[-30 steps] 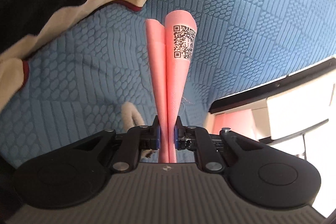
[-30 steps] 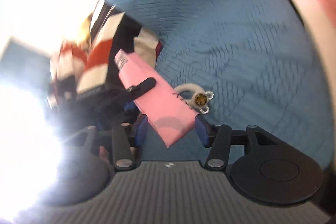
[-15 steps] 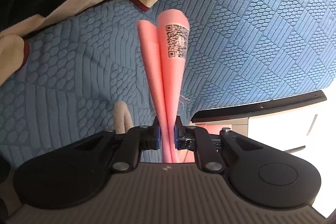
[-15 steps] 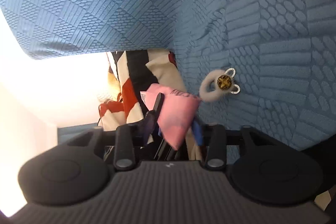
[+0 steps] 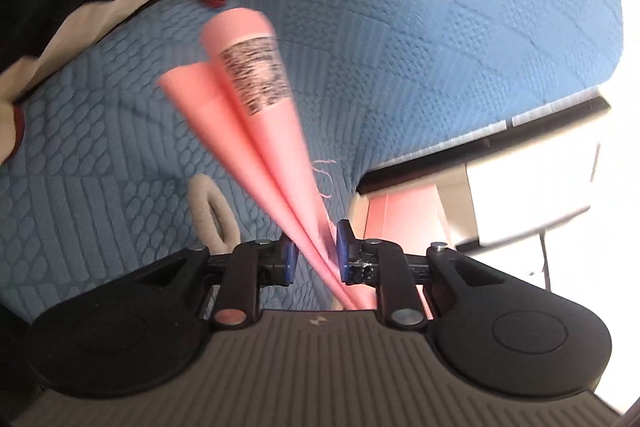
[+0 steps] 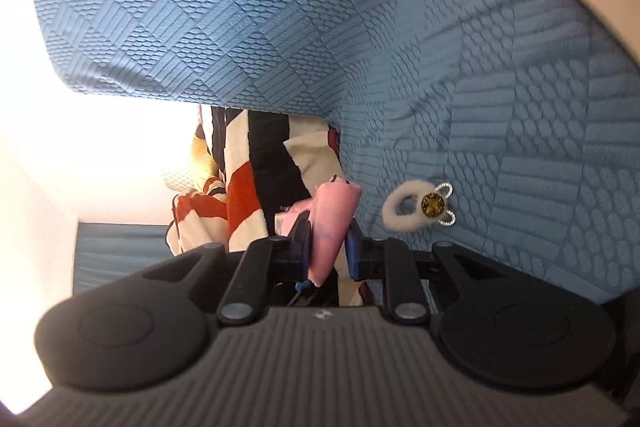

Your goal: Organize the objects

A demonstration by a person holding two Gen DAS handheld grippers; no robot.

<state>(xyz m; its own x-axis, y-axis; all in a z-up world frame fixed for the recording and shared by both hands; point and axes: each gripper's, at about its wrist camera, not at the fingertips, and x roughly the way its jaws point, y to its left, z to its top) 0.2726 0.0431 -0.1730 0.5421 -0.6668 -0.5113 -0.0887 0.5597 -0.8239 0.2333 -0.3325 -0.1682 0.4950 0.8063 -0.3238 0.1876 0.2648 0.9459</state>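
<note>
Motion blur smears the code label on the folded pink paper sheet (image 5: 244, 99), so we cannot read it. Our left gripper (image 5: 314, 257) stands parted, the sheet loose against one pad. Our right gripper (image 6: 329, 249) clamps a soft pink pouch (image 6: 334, 223). A fluffy white hair tie with gold charm (image 6: 416, 211) lies on the blue quilted bedspread (image 6: 500, 87).

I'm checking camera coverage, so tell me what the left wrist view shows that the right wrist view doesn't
Only the left wrist view shows the code label on the pink folded item and the white bedside cabinet. Only the right wrist view shows the gold gem charm on the fuzzy hair tie and the bright wall. Both show the blue quilted cover, the striped blanket, the hair tie and pink item.
</note>
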